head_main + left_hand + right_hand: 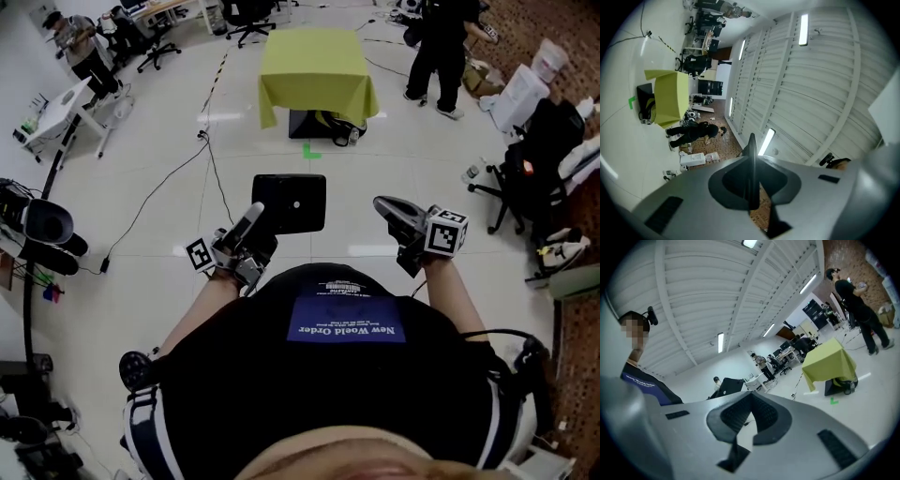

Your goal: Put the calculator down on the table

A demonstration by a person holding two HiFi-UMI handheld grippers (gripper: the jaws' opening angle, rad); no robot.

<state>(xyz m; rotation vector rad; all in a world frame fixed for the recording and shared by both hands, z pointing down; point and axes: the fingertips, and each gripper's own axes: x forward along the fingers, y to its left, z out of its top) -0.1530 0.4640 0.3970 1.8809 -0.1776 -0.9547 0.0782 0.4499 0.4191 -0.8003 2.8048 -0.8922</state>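
Head view: your left tongs [253,217] grip the black calculator [291,203]. Your right tongs [392,210] are at its 3 o'clock. The yellow-draped table [314,66] stands well apart at 12 o'clock, with a standing person [441,47] at 1 o'clock.
Left gripper view: the calculator is edge-on, pinched between the pads.
Right gripper view: the tongs are clenched and empty.

- Right tongs [751,397] low and central, jaws closed tip to tip, nothing between.
- Dark flat calculator [727,386] just beyond the tips, to their left.
- Counter [829,363] at right, well apart, draped in yellow-green cloth; green floor mark [833,401] before it.
- Person in black [857,301] standing far right.
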